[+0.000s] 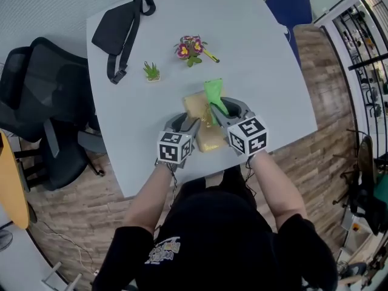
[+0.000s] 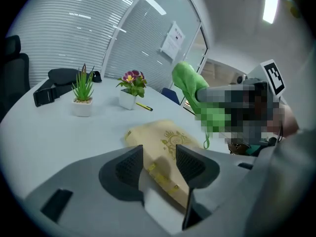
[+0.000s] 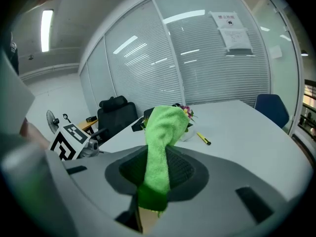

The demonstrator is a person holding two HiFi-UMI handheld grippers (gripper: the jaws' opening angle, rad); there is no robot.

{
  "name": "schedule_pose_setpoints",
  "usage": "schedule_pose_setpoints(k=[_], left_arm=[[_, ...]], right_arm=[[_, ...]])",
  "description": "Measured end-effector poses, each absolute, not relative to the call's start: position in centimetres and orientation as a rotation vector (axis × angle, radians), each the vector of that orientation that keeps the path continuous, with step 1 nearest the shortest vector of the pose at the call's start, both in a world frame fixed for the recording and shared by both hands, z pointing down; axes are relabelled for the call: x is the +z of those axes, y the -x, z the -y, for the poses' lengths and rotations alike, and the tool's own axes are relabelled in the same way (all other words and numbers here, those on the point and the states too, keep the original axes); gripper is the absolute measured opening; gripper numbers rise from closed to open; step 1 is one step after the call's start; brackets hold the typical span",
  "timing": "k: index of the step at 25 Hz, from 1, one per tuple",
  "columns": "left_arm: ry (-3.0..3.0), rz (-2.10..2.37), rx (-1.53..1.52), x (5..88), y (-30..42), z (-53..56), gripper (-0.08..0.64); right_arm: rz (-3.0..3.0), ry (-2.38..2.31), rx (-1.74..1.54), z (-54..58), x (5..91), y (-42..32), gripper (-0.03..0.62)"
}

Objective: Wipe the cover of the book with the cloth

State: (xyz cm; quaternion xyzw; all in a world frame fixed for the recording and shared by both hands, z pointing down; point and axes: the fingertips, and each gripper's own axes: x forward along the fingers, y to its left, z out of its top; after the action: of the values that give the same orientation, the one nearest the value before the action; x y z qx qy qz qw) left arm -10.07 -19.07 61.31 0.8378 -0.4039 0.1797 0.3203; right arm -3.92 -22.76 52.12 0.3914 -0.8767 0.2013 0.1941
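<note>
Green microfibre cloth [image 3: 160, 147] is pinched between the closed jaws of the right gripper [image 3: 158, 168], its loose end standing up toward 12 o'clock. In the head view it hangs over the tan book [image 1: 197, 107], which lies flat on the white table [image 1: 267, 71] near the 6 o'clock edge. The left gripper [image 2: 159, 157] has its jaws apart, with the book's near edge showing in the gap and neither pad pressing it. From the book, a flowering pot plant [image 1: 190, 47] and a yellow pen [image 1: 211, 56] sit at 12 o'clock, a small green plant [image 1: 151, 71] at 11, and a black bag [image 1: 118, 26] at 10.
</note>
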Motion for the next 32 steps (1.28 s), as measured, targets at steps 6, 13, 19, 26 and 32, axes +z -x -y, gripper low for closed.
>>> schedule_pose_setpoints(k=[6, 13, 19, 26, 32], left_arm=[[-2.147, 1.025, 0.461, 63.8, 10.1, 19.2, 0.199], [-2.118, 1.01, 0.359, 64.5, 10.6, 19.2, 0.244], [-2.164, 1.034, 0.377, 64.4, 10.6, 19.2, 0.244], [-2.16, 1.03, 0.373, 64.3, 10.6, 19.1, 0.244], [-2.159, 1.033, 0.37, 64.3, 10.6, 19.2, 0.245]], right_arm=[[2.374, -0.921, 0.504, 23.2, 56.3, 6.5, 0.1], [2.279, -0.735, 0.345, 23.1, 59.6, 8.7, 0.101], [2.2, -0.621, 0.197, 23.3, 61.0, 10.2, 0.101], [2.157, -0.566, 0.152, 23.5, 62.2, 11.0, 0.101], [2.167, -0.614, 0.198, 24.0, 62.3, 10.7, 0.1]])
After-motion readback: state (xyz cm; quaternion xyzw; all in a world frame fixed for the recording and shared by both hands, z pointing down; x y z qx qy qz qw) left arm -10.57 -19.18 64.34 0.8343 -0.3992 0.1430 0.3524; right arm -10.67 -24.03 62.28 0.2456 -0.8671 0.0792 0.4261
